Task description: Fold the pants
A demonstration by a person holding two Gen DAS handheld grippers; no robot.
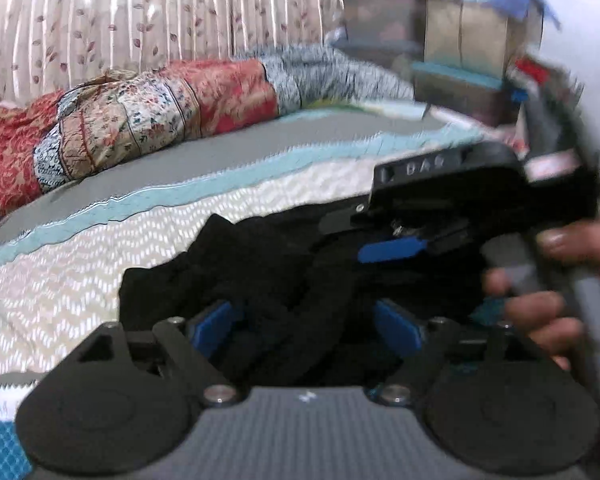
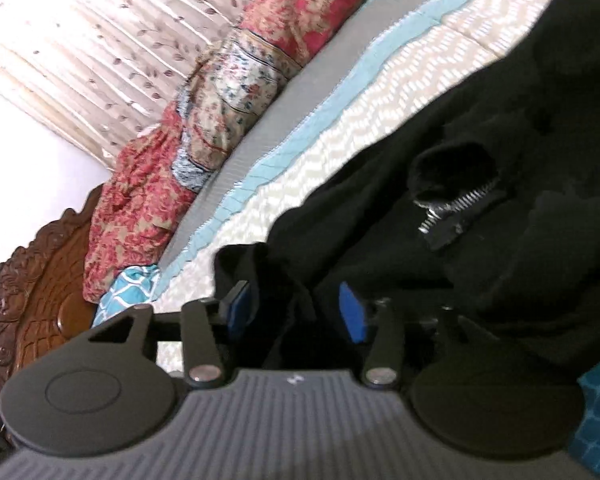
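- Pants (image 2: 480,184) lay bunched on bed (image 2: 340,128), zip showing; no neat fold yet, most work left.
- Left claw (image 1: 306,320) apart over cloth.
- Right claw (image 2: 296,312) apart, cloth between, not clamped.

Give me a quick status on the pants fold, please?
Left tongs open over the black pants. Right tongs open, fabric between pads, not pinched. Pants bunched on bedspread, unfolded. Nothing blocking.

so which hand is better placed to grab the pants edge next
Probably right. The right gripper has open jaws straddling a raised fold at the edge of the black pants. The left gripper is open over the bunched middle.
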